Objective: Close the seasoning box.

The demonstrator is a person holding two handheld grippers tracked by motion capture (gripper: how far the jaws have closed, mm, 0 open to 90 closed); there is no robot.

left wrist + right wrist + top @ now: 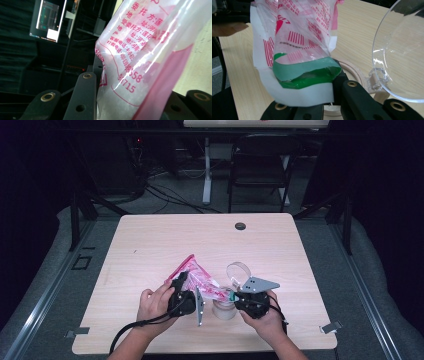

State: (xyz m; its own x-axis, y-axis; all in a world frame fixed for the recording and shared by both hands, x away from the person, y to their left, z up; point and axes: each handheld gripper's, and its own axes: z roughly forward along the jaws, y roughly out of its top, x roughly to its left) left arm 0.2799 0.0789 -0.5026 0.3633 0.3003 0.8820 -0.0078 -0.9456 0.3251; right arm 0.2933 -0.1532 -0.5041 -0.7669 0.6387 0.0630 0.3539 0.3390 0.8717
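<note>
Overhead light falls evenly on the table (150,250); surroundings remain dark. The high view is soft and low in detail. Glare streaks the bag (140,50), blurred at close range.

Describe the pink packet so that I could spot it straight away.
On the pale wooden table, look near the front edge between the person's two hands. The packet is held over a small jar; it alone is crinkly clear plastic with pink print and a green band.

A clear plastic bag (140,62) with pink print and a pink band stands tilted between the left hand-held gripper's (130,100) black jaws, its white contents against the left jaw. Left of the bag, a lit screen (48,18) glows in darkness.
</note>
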